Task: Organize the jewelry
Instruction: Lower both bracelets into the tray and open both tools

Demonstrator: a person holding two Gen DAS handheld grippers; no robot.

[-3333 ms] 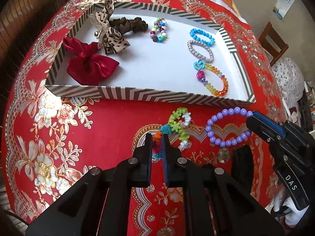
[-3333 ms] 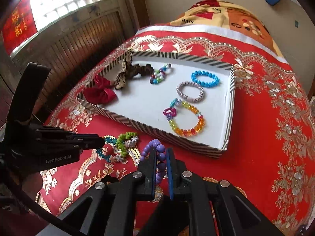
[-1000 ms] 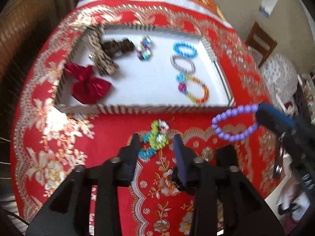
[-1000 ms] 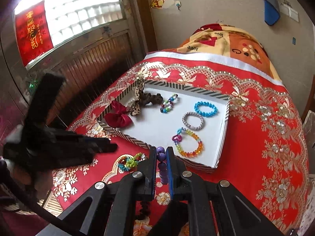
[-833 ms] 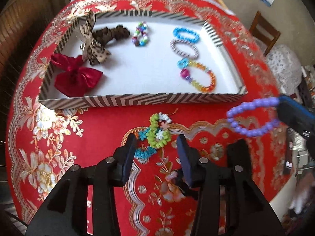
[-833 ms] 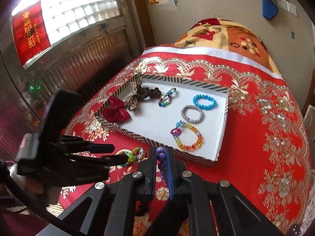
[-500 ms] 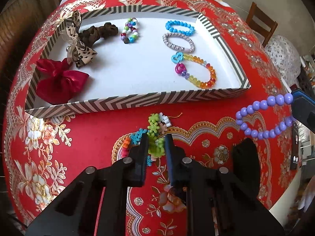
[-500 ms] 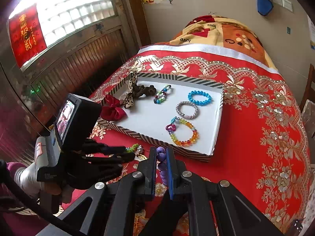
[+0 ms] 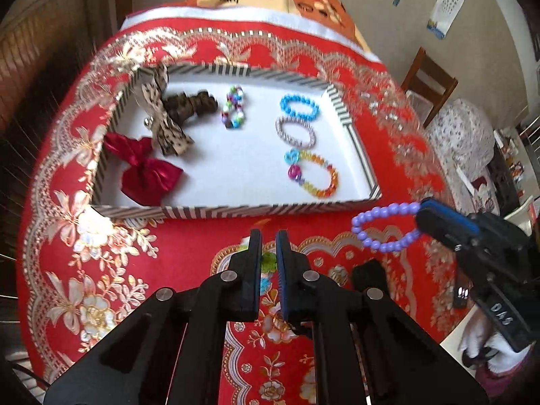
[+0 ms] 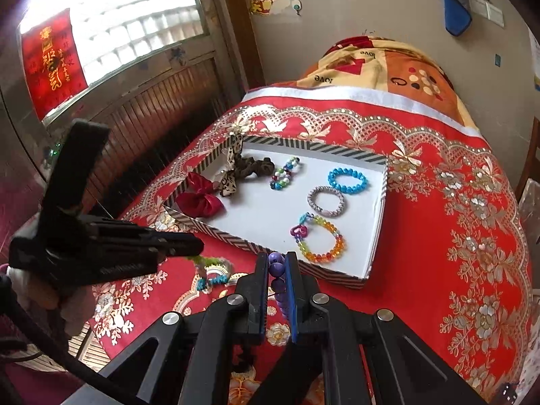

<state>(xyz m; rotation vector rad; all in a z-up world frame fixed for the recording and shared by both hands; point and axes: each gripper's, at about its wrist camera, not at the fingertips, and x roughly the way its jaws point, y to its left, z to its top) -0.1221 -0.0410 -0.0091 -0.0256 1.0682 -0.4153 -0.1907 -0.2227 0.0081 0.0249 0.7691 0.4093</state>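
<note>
The left gripper is being held low over the red embroidered tablecloth, with its jaws almost closed, and a green and turquoise beaded bracelet is being pinched between them; in the right wrist view this bracelet is seen hanging from the tips down to the cloth, near the striped tray. The right gripper is being kept closed on a purple bead bracelet, which is being carried in the air just to the right of the tray's near right corner, as the loop is shown in the left wrist view. Inside the tray, a red satin bow, a leopard-print bow, a dark brown scrunchie, a mixed-colour bead bracelet, a blue bead bracelet, a silver bracelet and a rainbow bracelet with heart beads are lying apart from each other.
</note>
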